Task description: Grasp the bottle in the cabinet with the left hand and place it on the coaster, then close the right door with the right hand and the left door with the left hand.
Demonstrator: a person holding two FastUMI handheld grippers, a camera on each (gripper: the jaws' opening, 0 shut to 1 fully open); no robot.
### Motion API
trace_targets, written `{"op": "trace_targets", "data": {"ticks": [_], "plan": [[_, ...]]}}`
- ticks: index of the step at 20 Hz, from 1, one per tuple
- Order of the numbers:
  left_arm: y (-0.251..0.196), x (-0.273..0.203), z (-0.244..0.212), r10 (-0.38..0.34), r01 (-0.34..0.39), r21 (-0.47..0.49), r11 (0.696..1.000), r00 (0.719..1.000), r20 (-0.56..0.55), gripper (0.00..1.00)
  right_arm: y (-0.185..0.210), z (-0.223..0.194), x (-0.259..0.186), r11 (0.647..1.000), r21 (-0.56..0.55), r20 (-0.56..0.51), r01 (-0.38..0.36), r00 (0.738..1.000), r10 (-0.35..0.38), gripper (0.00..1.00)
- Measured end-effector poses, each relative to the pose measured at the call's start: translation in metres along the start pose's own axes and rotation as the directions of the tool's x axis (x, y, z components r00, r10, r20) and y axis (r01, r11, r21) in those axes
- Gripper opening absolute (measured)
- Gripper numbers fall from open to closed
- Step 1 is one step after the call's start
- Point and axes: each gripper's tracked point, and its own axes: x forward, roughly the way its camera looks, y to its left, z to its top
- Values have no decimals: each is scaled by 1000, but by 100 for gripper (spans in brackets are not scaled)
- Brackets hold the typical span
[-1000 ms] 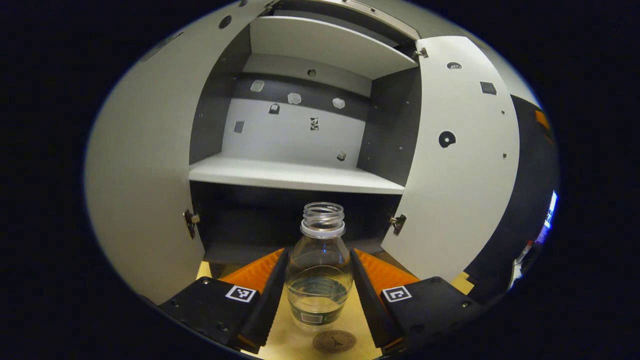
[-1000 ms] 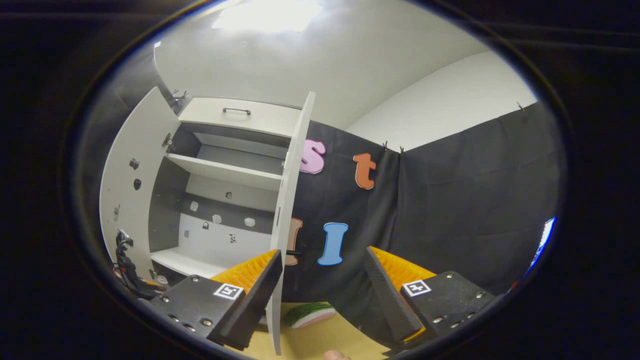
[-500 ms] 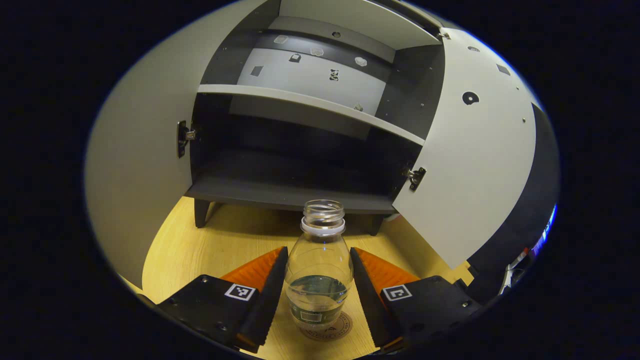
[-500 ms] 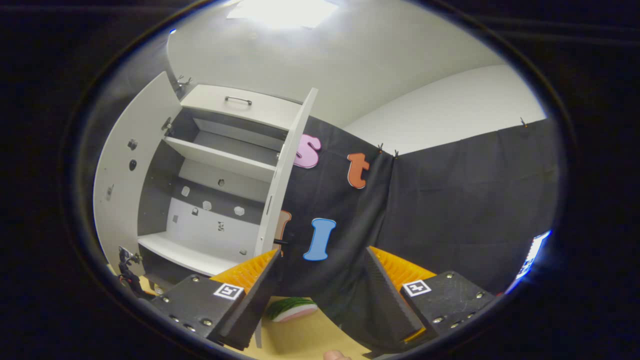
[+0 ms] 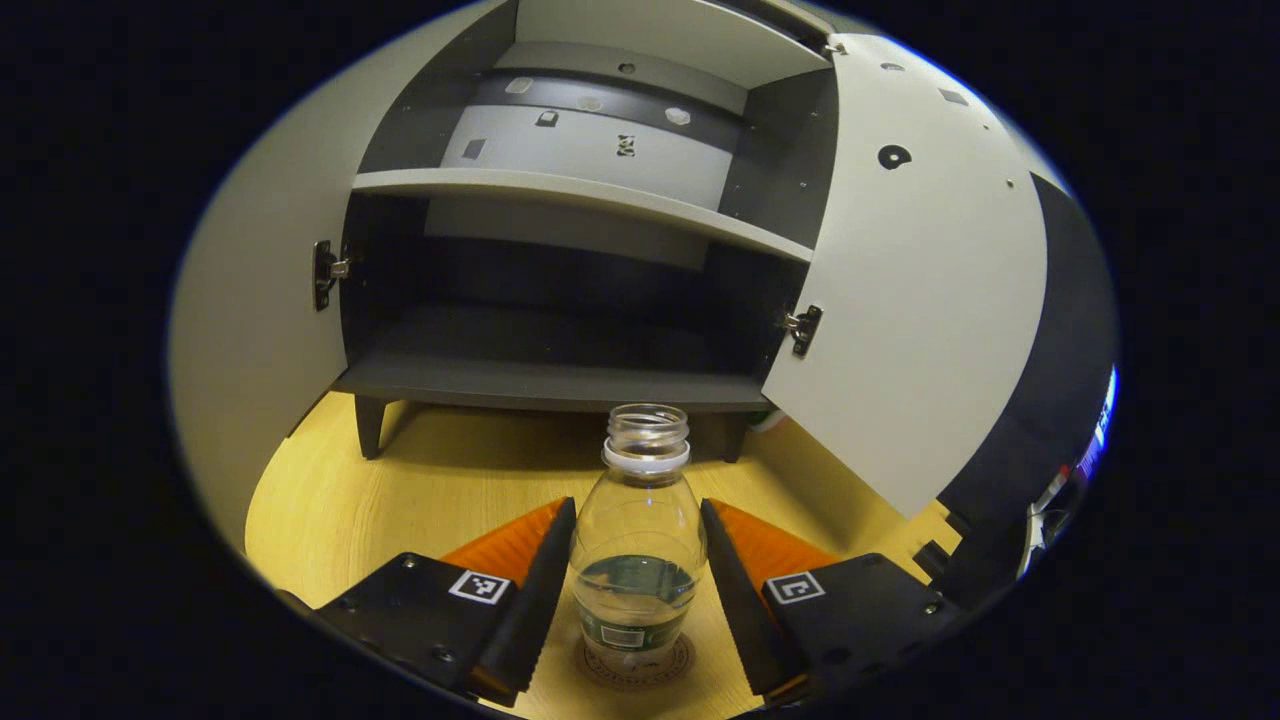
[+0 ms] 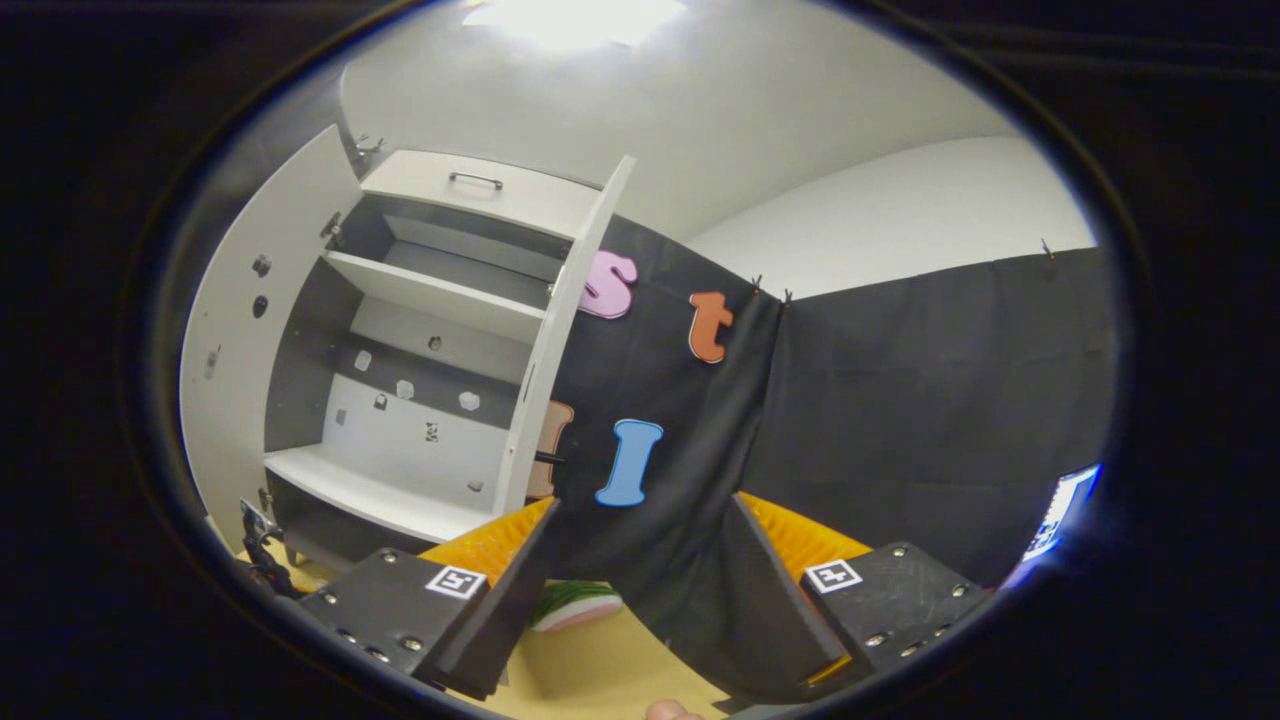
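- Left gripper view, left side: the cabinet's left door (image 5: 265,300) stands swung wide, a flat pale panel with a metal hinge (image 5: 322,273) at its inner edge.
- Centre: the cabinet (image 5: 560,290) is open, with dark side walls, a pale shelf (image 5: 580,198) and a dark bottom board raised on short legs above the light wood-grain table (image 5: 400,490).
- Centre foreground: the left gripper (image 5: 636,585) is clamped on the bottle (image 5: 640,560), one finger pressing each flank. The bottle is clear plastic, rounded at the shoulder, uncapped, upright, with a little water and a dark label band. Its base sits over the round coaster (image 5: 634,664); contact cannot be confirmed.
- Right side: the right door (image 5: 920,290) hangs open, pale, with a round hole near its top.
- Right gripper view: the right gripper (image 6: 640,590) is spread apart and holds nothing, pointing at the black cloth wall (image 6: 900,400).
- Beside its left finger, a watermelon-slice toy (image 6: 575,606) lies on the table, before the right door's edge.
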Motion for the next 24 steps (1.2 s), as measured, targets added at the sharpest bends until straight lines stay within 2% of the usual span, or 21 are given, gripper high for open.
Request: {"op": "trace_targets", "data": {"ticks": [2,3,5,10,12,15,16,18,24], "plan": [[-3,-3,-1,-8,8,15,1000,1000,3,82,2,-2,1,1000,6,-7,-5,1000,5,100],[-6,-7,-3,-8,8,16,1000,1000,-6,79,3,-4,2,1000,9,-11,-8,1000,8,100],[-5,-14,-5,-3,4,14,1000,1000,-3,79,6,-6,2,1000,17,-15,-16,1000,17,97],[-6,-33,-17,-8,8,-22,1000,1000,-13,81,15,-13,6,998,36,-26,-43,999,43,97],[-8,-36,-18,-6,6,-22,1000,1000,-15,83,20,-16,8,997,52,-33,-55,998,57,100],[-9,-38,-21,-4,3,-18,1000,1000,-30,81,23,-21,10,995,69,-43,-67,997,70,97],[-11,-37,-23,-12,11,-19,1000,999,-39,81,22,-22,11,995,71,-44,-69,996,72,100],[-16,-36,-29,-27,26,-20,999,997,-73,83,20,-25,12,995,73,-48,-67,996,71,97],[-16,-34,-29,-3,6,40,999,996,-94,86,10,-35,13,995,93,-72,-42,996,49,97]]}}
